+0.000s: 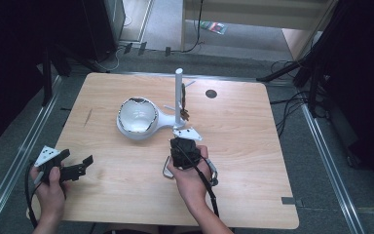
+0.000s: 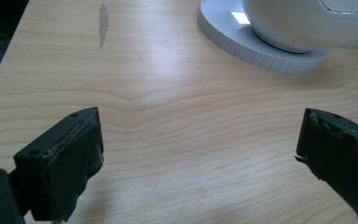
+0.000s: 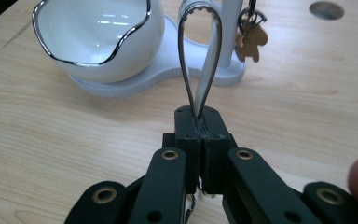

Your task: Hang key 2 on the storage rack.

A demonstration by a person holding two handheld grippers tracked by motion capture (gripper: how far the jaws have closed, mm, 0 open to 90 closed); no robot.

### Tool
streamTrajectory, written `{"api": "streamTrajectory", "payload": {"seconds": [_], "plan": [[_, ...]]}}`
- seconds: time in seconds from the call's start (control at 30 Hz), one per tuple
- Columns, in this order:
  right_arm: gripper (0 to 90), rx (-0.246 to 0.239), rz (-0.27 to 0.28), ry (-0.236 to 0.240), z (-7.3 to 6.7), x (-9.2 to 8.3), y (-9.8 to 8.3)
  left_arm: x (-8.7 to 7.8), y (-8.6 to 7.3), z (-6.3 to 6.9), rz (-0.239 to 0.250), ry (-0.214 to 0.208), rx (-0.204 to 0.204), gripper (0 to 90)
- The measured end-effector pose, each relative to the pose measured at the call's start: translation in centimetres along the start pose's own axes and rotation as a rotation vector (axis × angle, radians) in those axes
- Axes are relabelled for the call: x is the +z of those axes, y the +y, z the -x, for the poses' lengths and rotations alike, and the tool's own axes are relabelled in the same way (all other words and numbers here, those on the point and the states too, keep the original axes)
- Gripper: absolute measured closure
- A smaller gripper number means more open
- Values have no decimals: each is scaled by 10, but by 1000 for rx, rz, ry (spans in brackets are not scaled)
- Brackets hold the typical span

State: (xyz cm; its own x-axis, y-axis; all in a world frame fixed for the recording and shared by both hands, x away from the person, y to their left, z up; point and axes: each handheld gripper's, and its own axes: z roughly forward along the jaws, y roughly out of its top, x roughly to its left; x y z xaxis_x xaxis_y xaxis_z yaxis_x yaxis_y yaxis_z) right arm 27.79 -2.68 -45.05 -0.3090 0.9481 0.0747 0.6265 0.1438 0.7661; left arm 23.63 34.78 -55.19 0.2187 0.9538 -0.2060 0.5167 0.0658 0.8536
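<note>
Bench [image 1: 126,195] carried a white stand [image 1: 141,132] near its middle: bowl [image 3: 98,32] w/ chrome rim on a round base, post [image 1: 178,97] beside it toward the far edge, a small brown charm [image 3: 251,41] hanging off the post.

R gripper [image 3: 200,135] was clenched on a thin metal loop [image 3: 200,60], jaws pressed tight on its narrow end, the rounded end standing up toward the stand. The loop sat just short of the stand, on the near side, off the bench. L gripper [image 2: 198,154] was released, jaws wide w/ nothing between them, near the near-left corner, well apart from the stand.

Step looked like carrying the loop to the stand, prob. to hook it over the post or drop it in the bowl. To do it well: keep the grip firm, since the loop is thin & springy and could twist; come in high enough to clear the rim; line up before letting go; avoid knocking the charm.

No brand, label or writing was readable.
</note>
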Motion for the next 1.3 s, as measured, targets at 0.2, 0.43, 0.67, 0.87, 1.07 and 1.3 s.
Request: {"api": "streamTrajectory", "payload": {"seconds": [0.2, 0.43, 0.67, 0.87, 1.07, 1.3], "plan": [[894, -38, 51, -18, -2, -7, 4, 0, 0, 0, -1, -1, 3, 11], [894, -69, 92, -34, -2, -10, 9, 0, 0, 0, 1, 0, -2, 11], [893, -82, 102, -38, 0, -14, 15, 0, 0, 0, 2, 0, -1, 11], [894, -83, 126, -31, 2, -19, 26, 0, 0, 0, 6, -2, 1, 11], [893, -72, 134, -36, 3, -19, 34, 0, 0, 0, 9, -3, -3, 11], [894, -58, 118, -35, 6, -12, 40, -1, 0, -1, 8, -3, -3, 11]]}}
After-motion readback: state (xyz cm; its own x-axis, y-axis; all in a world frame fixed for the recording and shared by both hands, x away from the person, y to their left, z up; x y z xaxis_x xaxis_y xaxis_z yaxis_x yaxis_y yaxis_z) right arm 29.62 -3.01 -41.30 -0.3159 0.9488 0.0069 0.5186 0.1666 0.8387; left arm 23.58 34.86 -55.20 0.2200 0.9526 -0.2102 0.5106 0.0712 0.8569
